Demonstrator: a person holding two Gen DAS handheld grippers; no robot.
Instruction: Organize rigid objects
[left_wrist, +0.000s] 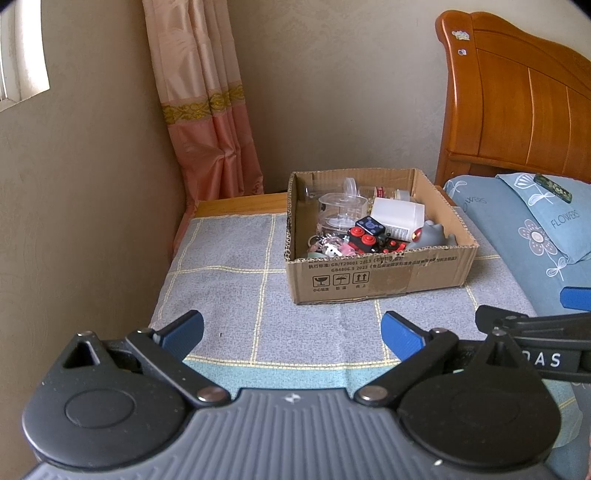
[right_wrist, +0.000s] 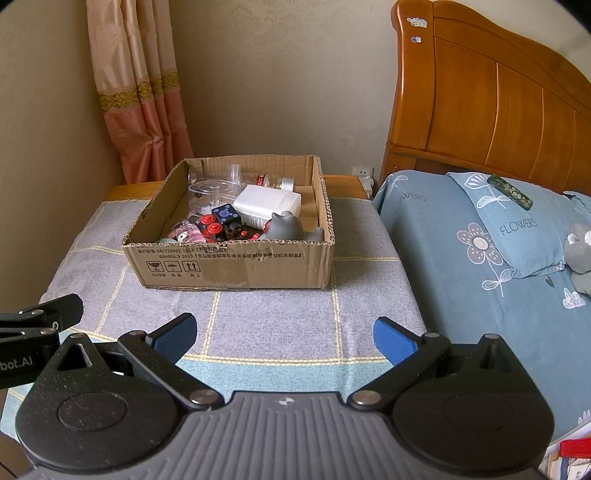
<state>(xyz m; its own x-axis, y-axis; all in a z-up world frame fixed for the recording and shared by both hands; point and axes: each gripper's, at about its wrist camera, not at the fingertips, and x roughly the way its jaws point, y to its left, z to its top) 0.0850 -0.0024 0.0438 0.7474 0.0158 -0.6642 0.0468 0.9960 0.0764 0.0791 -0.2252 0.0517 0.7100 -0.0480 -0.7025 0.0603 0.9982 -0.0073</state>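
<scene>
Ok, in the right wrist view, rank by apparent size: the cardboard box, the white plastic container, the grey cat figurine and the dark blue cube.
Largest to smallest as they look:
1. cardboard box
2. white plastic container
3. grey cat figurine, partly hidden behind the box's front wall, so unsure
4. dark blue cube

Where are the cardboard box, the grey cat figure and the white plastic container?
cardboard box (right_wrist: 236, 267): right wrist view, on its printed front wall.
grey cat figure (right_wrist: 282, 226): right wrist view, on its head and back.
white plastic container (left_wrist: 397, 214): left wrist view, on its top face.
</scene>
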